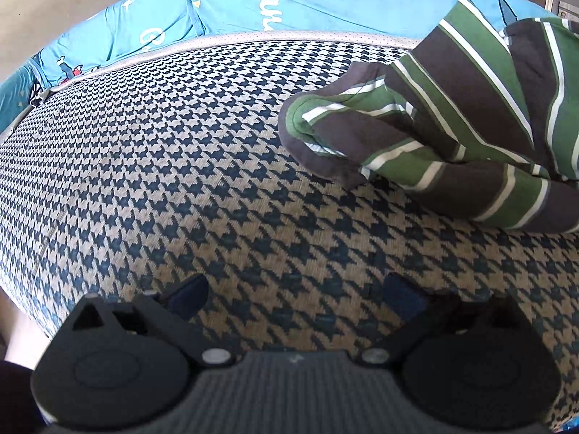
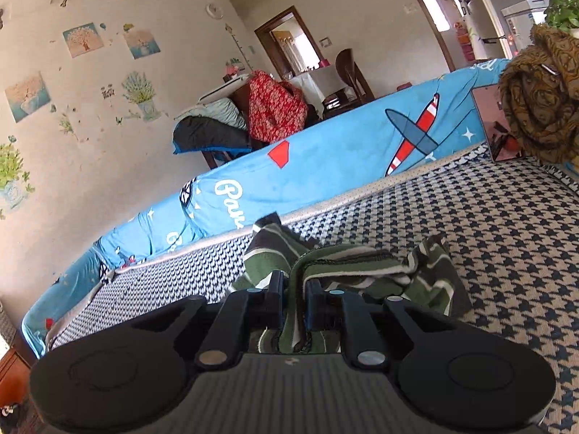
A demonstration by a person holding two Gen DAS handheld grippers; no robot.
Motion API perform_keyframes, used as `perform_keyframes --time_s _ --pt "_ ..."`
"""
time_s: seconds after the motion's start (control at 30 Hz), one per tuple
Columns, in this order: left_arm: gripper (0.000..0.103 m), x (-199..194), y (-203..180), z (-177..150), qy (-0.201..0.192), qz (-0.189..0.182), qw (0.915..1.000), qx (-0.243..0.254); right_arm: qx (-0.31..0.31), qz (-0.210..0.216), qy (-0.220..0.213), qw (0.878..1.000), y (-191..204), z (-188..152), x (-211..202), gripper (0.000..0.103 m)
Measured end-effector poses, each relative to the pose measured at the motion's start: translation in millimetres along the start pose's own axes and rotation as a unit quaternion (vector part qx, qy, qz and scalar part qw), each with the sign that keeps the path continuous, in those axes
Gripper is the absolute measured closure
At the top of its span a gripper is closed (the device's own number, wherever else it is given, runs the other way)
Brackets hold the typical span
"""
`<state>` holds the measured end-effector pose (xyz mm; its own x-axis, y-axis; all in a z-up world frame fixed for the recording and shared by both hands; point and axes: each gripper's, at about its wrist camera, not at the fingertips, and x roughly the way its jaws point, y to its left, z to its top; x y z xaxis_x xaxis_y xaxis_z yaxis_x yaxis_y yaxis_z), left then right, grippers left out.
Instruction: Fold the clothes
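Note:
A green, dark grey and white striped garment (image 1: 452, 137) lies bunched on the houndstooth mattress (image 1: 181, 166), at the upper right of the left wrist view. My left gripper (image 1: 295, 294) hovers over bare mattress below and left of it, open, with nothing between its blue-padded fingers (image 1: 188, 294). In the right wrist view the same striped garment (image 2: 362, 267) is lifted in a heap, and my right gripper (image 2: 295, 303) is shut on a fold of its edge, which runs between the jaws.
A blue airplane-print bumper (image 2: 325, 166) runs along the mattress's far edge. A brown patterned cloth bundle (image 2: 542, 101) and a pink tablet-like panel (image 2: 495, 123) sit at the far right corner. Behind the bumper stand chairs draped with clothes (image 2: 253, 115).

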<state>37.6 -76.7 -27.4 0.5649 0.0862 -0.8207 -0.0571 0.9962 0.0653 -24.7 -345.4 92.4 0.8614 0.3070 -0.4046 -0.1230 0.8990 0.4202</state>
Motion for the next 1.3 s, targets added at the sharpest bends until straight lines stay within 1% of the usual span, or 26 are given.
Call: perform_keyframes --time_s 0.1,0.27,0.37,0.43,0.53,0.63,0.7,0.77,0.83,0.9,1.0,1.07,1.23,1.3 --pt "0.0 -3.7 4.2 -8.4 0.003 -0.006 0.9999 -0.008 -0.03 -0.005 0.025 0.999 10.5 -16.5 0.8 0.09" --pt "0.0 -8.0 8.9 -16.7 0.003 -0.013 0.9998 -0.013 -0.041 -0.005 0.059 0.997 16.4 -36.6 3.8 0.09" --pt "0.0 -10.3 10.2 -19.6 0.003 -0.014 0.9998 -0.011 -0.058 -0.006 0.078 0.995 22.5 -49.0 5.4 0.09" --pt "0.0 -11.9 10.6 -21.4 0.002 -0.015 0.9998 -0.011 -0.069 -0.01 0.083 0.994 25.5 -55.7 5.4 0.09" --pt "0.0 -15.4 13.4 -24.1 0.001 -0.017 0.9998 -0.008 -0.087 -0.013 0.065 0.994 30.4 -56.9 0.2 0.09" --pt "0.0 -16.2 14.3 -22.9 -0.002 -0.017 0.9998 -0.008 -0.106 -0.017 0.047 0.993 35.2 -58.0 -4.8 0.084" --pt "0.0 -16.3 14.7 -21.4 -0.004 -0.017 0.9998 -0.008 -0.113 -0.019 0.035 0.993 38.5 -54.5 -4.7 0.079" --pt "0.0 -15.6 15.9 -20.0 -0.005 -0.018 0.9998 -0.009 -0.112 -0.017 0.025 0.993 40.1 -50.2 -1.4 0.06" --pt "0.0 -11.6 20.5 -18.8 -0.002 -0.018 0.9998 -0.01 -0.112 -0.022 0.018 0.993 42.4 -45.9 6.6 0.051" --pt "0.0 -10.0 23.1 -18.6 -0.002 -0.019 0.9998 -0.01 -0.112 -0.026 0.016 0.993 45.1 -42.1 16.6 0.048" --pt "0.0 -11.7 22.2 -20.8 -0.004 -0.02 0.9998 -0.006 -0.119 -0.034 0.026 0.992 49.9 -37.7 39.4 0.039" --pt "0.0 -12.0 21.4 -22.1 -0.004 -0.022 0.9997 -0.006 -0.13 -0.039 0.032 0.99 53.3 -37.1 56.6 0.03" --pt "0.0 -6.7 25.9 -20.2 -0.004 -0.032 0.9994 -0.011 -0.153 -0.072 0.052 0.984 54.1 -42.0 94.0 0.024" --pt "0.0 -6.3 26.1 -20.7 -0.006 -0.033 0.9994 -0.008 -0.139 -0.071 0.058 0.986 49.5 -43.4 103.4 0.024"
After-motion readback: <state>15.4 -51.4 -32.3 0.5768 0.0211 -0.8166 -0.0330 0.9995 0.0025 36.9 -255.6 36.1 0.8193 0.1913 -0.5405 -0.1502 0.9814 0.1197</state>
